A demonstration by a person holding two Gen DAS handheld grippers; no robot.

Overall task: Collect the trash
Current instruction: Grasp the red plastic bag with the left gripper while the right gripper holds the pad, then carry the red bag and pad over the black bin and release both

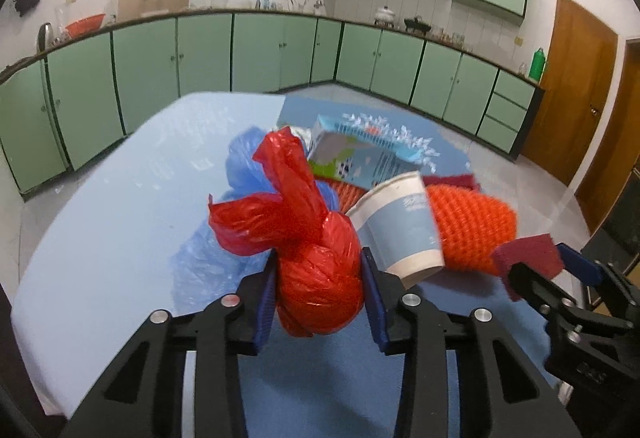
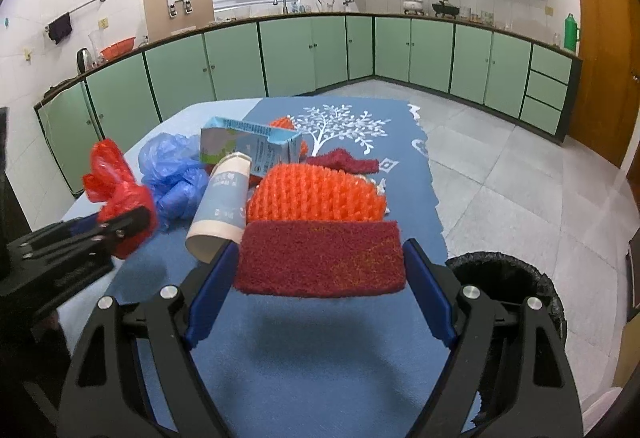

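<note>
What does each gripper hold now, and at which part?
Left gripper: red bag, at its bulging body. Right gripper: dark red pad, by its two ends.

Both wrist cams close, facing kitchen cabinets (image 1: 256,50) — share table (image 2: 360,350).

**Trash count on the table**

Two grippers: left (image 1: 320,302), right (image 2: 320,278). One red bag (image 1: 316,258), centre. One blue bag (image 2: 172,178), left. One cup (image 2: 222,206). One carton (image 2: 252,146), upper centre. Two dark red pads: one (image 2: 320,258) low centre, one (image 2: 344,161) behind. One orange mesh sponge (image 2: 316,194). One bin (image 2: 508,278), lower right.
</note>
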